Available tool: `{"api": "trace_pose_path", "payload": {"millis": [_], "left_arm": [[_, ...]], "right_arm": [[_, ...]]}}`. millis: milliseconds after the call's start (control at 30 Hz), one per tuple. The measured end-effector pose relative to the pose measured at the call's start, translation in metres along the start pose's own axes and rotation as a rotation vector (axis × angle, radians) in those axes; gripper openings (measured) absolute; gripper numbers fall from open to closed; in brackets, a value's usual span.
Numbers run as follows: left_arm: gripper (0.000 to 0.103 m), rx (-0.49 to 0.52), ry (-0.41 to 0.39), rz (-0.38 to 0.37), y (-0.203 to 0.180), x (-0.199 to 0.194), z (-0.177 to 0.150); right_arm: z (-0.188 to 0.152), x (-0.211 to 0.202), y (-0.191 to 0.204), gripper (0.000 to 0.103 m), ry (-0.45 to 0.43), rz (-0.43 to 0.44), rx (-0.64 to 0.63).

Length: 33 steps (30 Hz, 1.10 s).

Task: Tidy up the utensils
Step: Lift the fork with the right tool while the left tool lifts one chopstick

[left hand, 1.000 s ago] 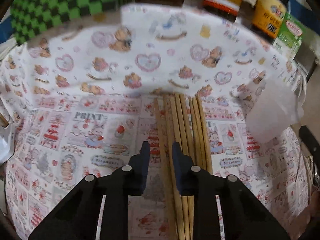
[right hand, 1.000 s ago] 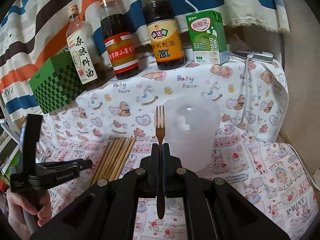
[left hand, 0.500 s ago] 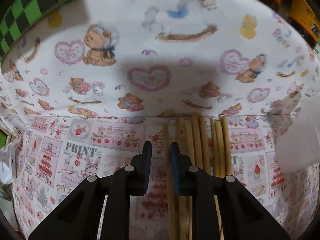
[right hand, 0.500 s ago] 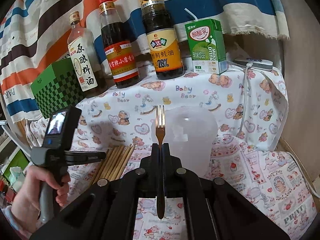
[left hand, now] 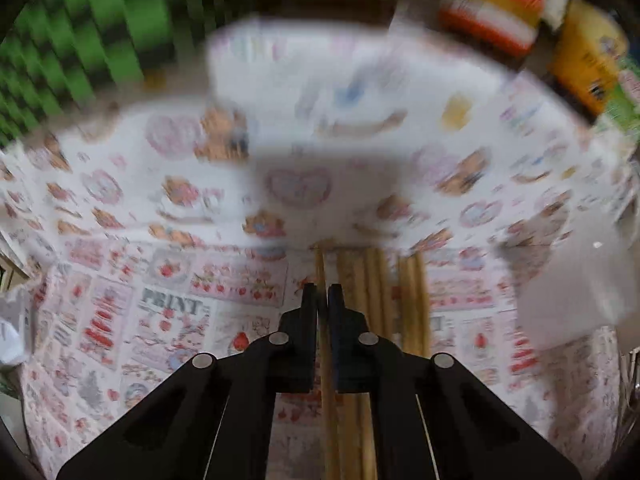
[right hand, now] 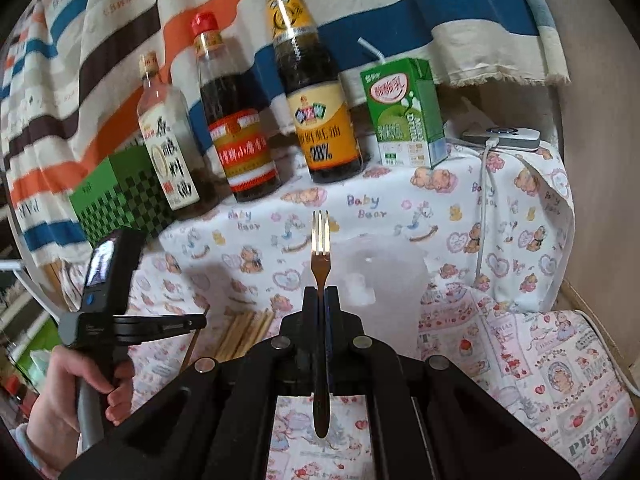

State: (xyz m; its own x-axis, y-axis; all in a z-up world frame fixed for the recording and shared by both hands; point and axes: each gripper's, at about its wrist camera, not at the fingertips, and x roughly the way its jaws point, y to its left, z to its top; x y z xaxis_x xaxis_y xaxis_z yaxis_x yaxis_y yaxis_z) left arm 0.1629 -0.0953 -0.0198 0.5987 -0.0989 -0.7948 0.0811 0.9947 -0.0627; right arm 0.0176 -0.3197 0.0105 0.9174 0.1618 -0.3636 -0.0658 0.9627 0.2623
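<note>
The left gripper (left hand: 323,300) has just closed its jaws on one chopstick (left hand: 325,360), beside the other chopsticks (left hand: 394,300) on the "PRINT" cloth (left hand: 172,304). The right gripper (right hand: 320,300) pinches a fork (right hand: 321,248), prongs up, before a "Baby Bear" cloth (right hand: 366,206) and a "28%" bottle (right hand: 316,120).

Left claw (left hand: 323,300) just clamped closed; right claw (right hand: 321,298) clamped.

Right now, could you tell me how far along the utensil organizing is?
Nothing looks put away yet. In hand: the right gripper holds a fork, and the left gripper has just closed on one chopstick. Left: the other chopsticks still lie beside the translucent cup.
</note>
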Motion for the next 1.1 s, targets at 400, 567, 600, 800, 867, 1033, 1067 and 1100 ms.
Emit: {"api": "trace_pose_path", "payload": {"millis": [400,567,600,800,867,1033,1067,1100], "left_arm": [[0.004,0.162,-0.330,-0.072,-0.034,-0.166,0.003],[0.004,0.159,-0.437,-0.113,-0.046,-0.201,0.006],[0.004,0.150,-0.461,-0.125,-0.050,-0.207,0.007],[0.004,0.137,-0.637,-0.222,-0.070,-0.230,0.007],[0.004,0.129,-0.649,-0.247,-0.081,-0.231,0.013],[0.003,0.096,-0.662,-0.356,-0.097,-0.230,0.029],[0.003,0.097,-0.667,-0.366,-0.101,-0.230,0.031],[0.003,0.097,-0.667,-0.370,-0.104,-0.228,0.031]], "right_arm": [[0.025,-0.027,-0.039,0.004,-0.119,0.048,0.162],[0.033,-0.035,-0.061,0.004,-0.157,0.030,0.216],[0.033,-0.033,-0.064,0.004,-0.154,0.026,0.224],[0.032,-0.026,-0.074,0.004,-0.114,0.047,0.270],[0.032,-0.026,-0.073,0.004,-0.126,0.026,0.249],[0.031,-0.020,-0.076,0.004,-0.111,0.027,0.262],[0.031,-0.020,-0.076,0.004,-0.110,0.028,0.264],[0.031,-0.020,-0.077,0.004,-0.110,0.027,0.264]]}}
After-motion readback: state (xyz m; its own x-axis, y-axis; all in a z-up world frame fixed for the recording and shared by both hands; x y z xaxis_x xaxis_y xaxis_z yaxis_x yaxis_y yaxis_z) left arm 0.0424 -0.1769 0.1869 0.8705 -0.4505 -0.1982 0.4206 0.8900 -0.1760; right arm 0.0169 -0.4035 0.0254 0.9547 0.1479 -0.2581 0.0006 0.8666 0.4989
